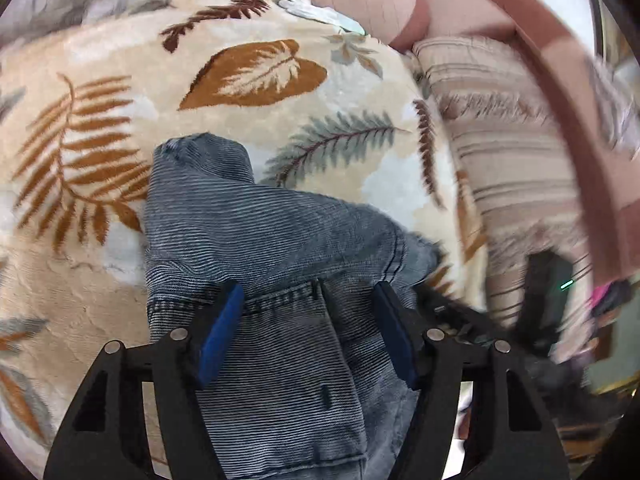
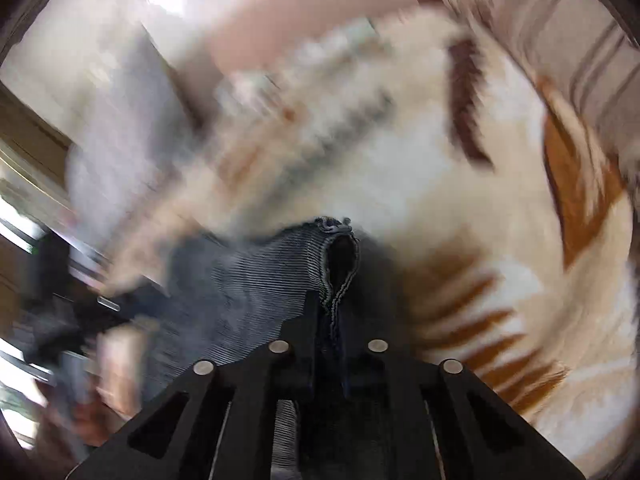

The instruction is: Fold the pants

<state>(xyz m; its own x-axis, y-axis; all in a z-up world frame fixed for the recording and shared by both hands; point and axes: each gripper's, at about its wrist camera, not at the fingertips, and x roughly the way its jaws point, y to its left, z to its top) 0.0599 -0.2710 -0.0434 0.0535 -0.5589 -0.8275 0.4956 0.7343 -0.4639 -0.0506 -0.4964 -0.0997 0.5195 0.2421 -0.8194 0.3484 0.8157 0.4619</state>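
Nearest the left wrist camera, the left gripper [image 1: 308,312] stands with its blue-padded black jaws apart, straddling a fold of the blue-grey ribbed denim pants [image 1: 280,240] without pressing on it; the pads sit either side of a stitched seam, so the cloth lies between them and is not yet pinched. The pants lie crumpled on a cream plush blanket with rust and grey-green leaf prints [image 1: 120,80], one leg end reaching away from the camera towards the blanket's middle. Further right, a tan striped cushion or cloth [image 1: 500,152] rests on the blanket, and a pinkish-brown strap [image 1: 568,112] crosses it, blurred. In the right wrist view, the right gripper [image 2: 334,308] has its black jaws closed on a hemmed edge of the same denim, which bunches up out of the jaws; the surroundings there are smeared. The fabric looks soft but fairly thick and heavy for cloth, likely to drape and sag rather than hold a crease, and not slippery. Hems, seams and the waistband seem the best places to take hold, since the doubled stitching gives firm purchase.
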